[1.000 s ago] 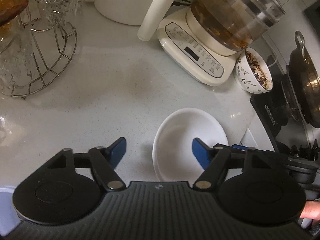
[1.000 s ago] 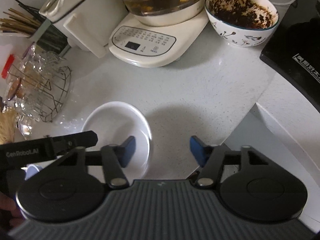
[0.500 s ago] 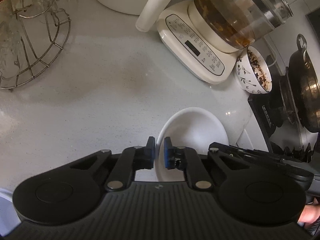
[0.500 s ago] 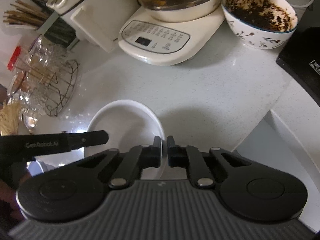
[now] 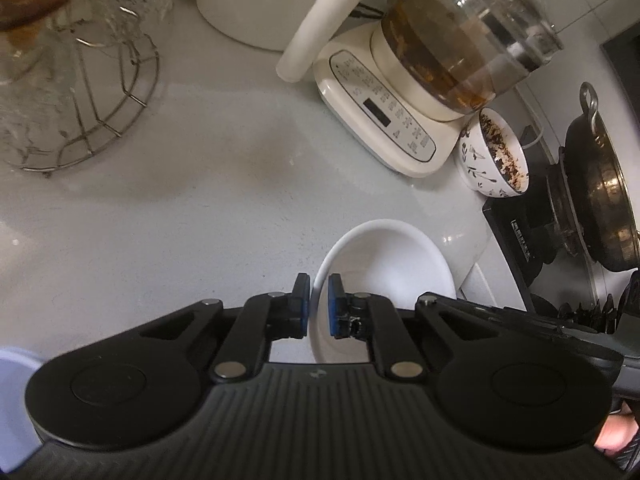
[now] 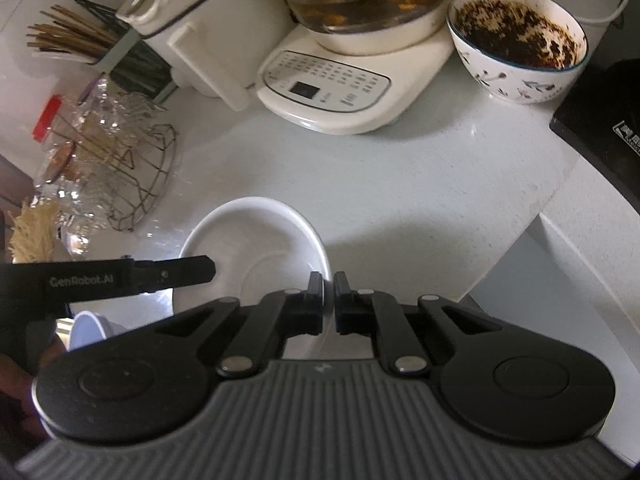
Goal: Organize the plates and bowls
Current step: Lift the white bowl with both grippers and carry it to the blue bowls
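Left wrist view: left tool [image 5: 319, 293] pinches L rim of white plate [image 5: 394, 258] on pale worktop [image 5: 180, 208] — right tool [image 6: 328, 289] pinches opposite rim. Patterned bowl [image 6: 520, 48] sits well apart, nr kettle base [image 6: 332, 92].

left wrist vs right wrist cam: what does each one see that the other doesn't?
Left wrist only: the dark wok on the stove. Right wrist only: the chopstick holder and the countertop's front edge. Both: the white plate, pinched at opposite rims by the left claw and the right claw, plus the glass kettle, dirty patterned bowl and wire rack.
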Available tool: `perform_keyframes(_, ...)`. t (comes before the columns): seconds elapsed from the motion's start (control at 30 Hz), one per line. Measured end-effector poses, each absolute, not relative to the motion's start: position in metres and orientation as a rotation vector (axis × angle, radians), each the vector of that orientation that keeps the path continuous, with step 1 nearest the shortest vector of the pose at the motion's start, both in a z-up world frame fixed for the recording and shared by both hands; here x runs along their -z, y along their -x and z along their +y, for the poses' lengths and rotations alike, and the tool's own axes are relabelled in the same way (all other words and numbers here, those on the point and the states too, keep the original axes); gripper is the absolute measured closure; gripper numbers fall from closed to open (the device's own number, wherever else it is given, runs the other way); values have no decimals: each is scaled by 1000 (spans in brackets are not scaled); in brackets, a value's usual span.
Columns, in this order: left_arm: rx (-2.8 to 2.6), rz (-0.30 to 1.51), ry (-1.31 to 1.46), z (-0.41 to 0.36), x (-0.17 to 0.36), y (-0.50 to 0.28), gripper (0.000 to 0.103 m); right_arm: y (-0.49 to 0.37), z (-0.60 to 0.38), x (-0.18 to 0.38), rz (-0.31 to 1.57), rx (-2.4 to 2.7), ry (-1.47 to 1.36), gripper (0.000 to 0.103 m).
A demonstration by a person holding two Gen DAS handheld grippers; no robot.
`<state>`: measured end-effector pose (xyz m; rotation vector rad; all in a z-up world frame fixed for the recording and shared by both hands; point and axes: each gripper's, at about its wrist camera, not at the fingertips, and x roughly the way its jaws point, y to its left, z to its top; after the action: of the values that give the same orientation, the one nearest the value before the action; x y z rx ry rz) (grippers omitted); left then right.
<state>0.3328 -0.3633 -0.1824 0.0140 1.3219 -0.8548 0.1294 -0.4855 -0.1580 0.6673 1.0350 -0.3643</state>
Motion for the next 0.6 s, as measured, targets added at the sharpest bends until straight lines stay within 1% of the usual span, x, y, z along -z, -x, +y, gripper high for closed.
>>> perform_keyframes(0.4, 851, 1234, 7, -341, 126, -327, 92, -138, -476, 115, 1004, 328, -643, 95)
perform_keyframes(0.6, 854, 1200, 9, -333, 114, -324, 92, -136, -473, 106, 977, 321, -694, 95)
